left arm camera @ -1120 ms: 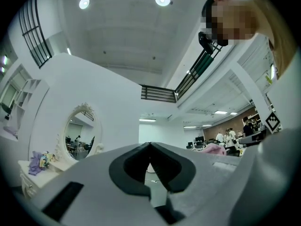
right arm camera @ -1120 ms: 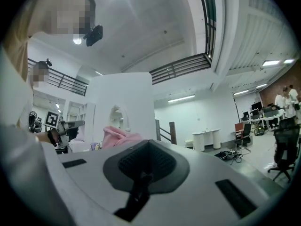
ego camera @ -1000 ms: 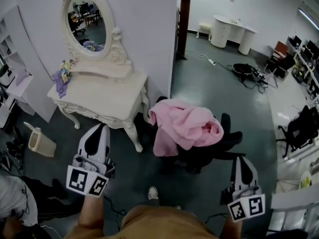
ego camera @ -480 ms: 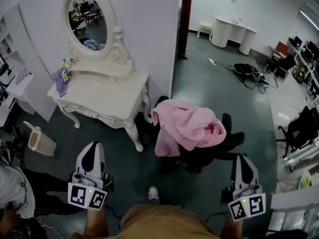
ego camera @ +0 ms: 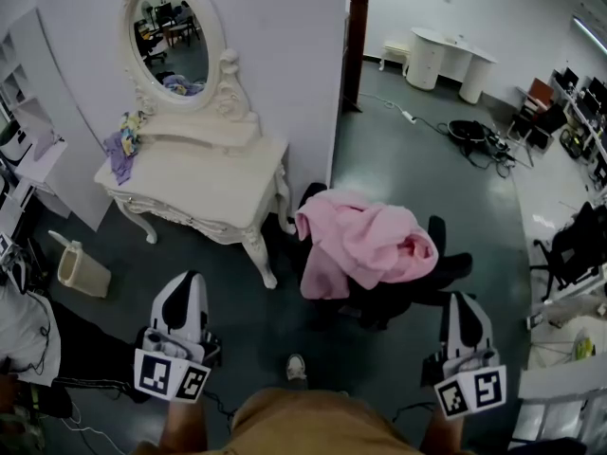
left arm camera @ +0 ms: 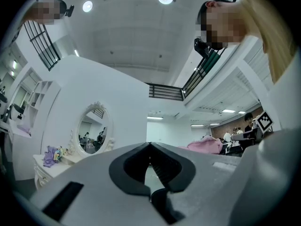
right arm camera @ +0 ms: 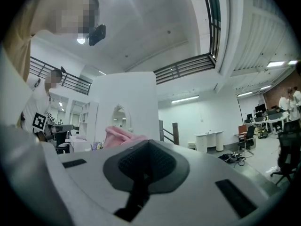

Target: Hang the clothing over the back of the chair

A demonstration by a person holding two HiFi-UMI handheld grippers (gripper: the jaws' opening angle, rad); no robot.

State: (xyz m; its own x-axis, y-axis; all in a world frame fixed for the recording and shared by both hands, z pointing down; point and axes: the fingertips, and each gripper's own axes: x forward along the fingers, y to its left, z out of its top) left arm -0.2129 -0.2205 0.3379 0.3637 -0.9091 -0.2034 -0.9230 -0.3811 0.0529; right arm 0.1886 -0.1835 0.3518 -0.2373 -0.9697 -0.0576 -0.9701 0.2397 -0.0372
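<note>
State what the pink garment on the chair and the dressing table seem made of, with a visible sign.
Pink garment: soft, matte fabric, probably fleece or towelling; it slumps in thick folds.
Dressing table: likely painted wood, cream, satin finish; carved curved legs.

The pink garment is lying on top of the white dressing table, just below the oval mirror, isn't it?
Not quite. The head view shows the pink fabric garment draped over the black office chair, which stands on the floor to the right of the white carved dressing table with its oval mirror.
</note>
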